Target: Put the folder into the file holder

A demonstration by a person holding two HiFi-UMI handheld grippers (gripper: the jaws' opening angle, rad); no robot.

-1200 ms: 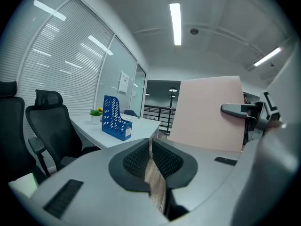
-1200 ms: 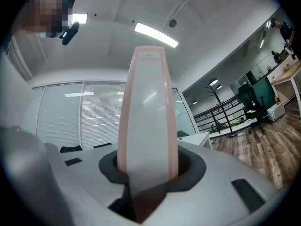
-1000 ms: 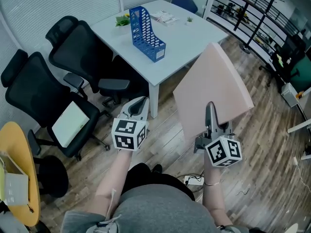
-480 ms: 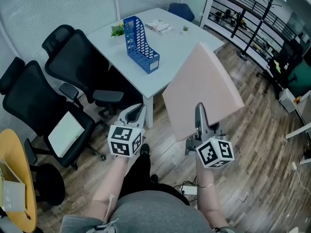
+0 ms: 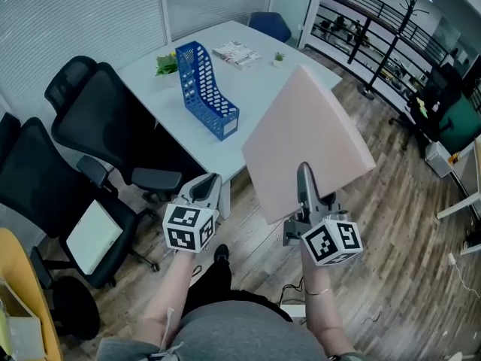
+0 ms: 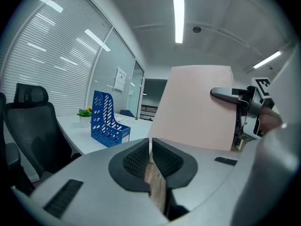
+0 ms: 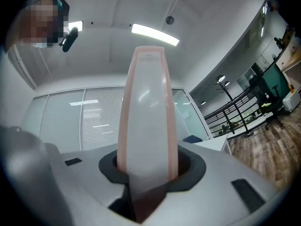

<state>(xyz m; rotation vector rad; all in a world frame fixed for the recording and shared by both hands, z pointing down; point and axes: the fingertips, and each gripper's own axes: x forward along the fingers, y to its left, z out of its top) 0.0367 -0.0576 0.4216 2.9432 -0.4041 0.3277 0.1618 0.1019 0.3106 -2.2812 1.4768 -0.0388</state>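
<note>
A thick pale pink folder (image 5: 304, 145) is held upright in the air, with my right gripper (image 5: 304, 179) shut on its lower edge; in the right gripper view the folder's spine (image 7: 146, 121) rises straight up between the pads. The blue file holder (image 5: 201, 89) stands upright on the white table (image 5: 263, 70), ahead and to the left of the folder. My left gripper (image 5: 209, 188) hangs low near the table's front corner, shut with nothing in it. In the left gripper view the blue file holder (image 6: 107, 120) stands at left and the pink folder (image 6: 197, 107) fills the centre.
Two black office chairs (image 5: 75, 126) stand left of the table. A small potted plant (image 5: 165, 63) and papers (image 5: 236, 53) lie on the table's far side. A yellow round table (image 5: 22, 307) is at the lower left. Wooden floor (image 5: 406, 232) stretches to the right, with a black railing beyond.
The view has shifted closer to the table. Both grippers and the folder have moved forward and a little left, toward the table and file holder. The grip on the folder is unchanged.
</note>
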